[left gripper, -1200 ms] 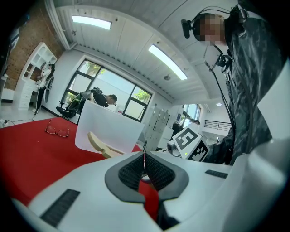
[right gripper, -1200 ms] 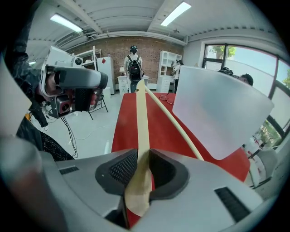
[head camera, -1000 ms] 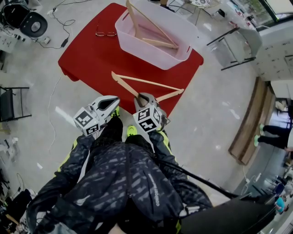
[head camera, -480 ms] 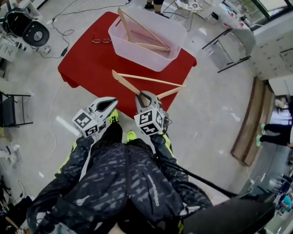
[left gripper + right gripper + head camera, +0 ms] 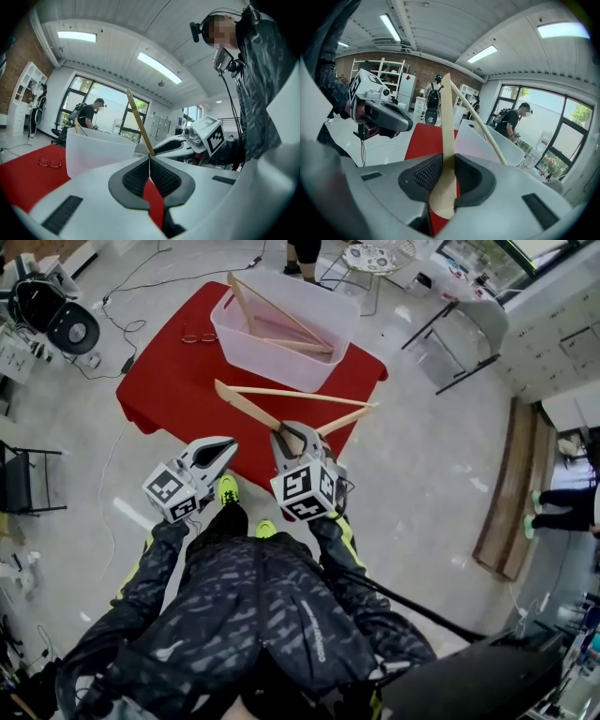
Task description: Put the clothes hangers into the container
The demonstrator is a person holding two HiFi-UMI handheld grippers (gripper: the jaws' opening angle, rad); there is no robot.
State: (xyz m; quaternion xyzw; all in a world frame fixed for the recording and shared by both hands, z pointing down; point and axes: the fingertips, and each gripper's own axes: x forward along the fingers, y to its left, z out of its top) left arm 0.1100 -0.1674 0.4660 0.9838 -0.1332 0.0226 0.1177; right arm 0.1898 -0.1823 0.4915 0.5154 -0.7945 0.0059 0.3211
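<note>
My right gripper (image 5: 292, 440) (image 5: 443, 173) is shut on one end of a wooden clothes hanger (image 5: 281, 401) (image 5: 446, 136), holding it in the air over the near edge of the red table (image 5: 173, 381). Its far bar nearly reaches the white container (image 5: 314, 310) (image 5: 480, 145) (image 5: 93, 150). Another wooden hanger (image 5: 272, 320) leans inside that container. To the left, my left gripper (image 5: 221, 452) (image 5: 150, 164) (image 5: 379, 112) hangs at the table's near edge, shut with nothing between its pads.
A pair of glasses (image 5: 197, 336) (image 5: 49, 162) lies on the table left of the container. Folding chairs (image 5: 459, 343) stand at the right, cables and gear (image 5: 56, 315) at the left. A person (image 5: 86, 117) stands beyond the container.
The right gripper has carried the hanger forward, so its far bar now lies close to the container's near wall. The left gripper has kept its place beside it.
</note>
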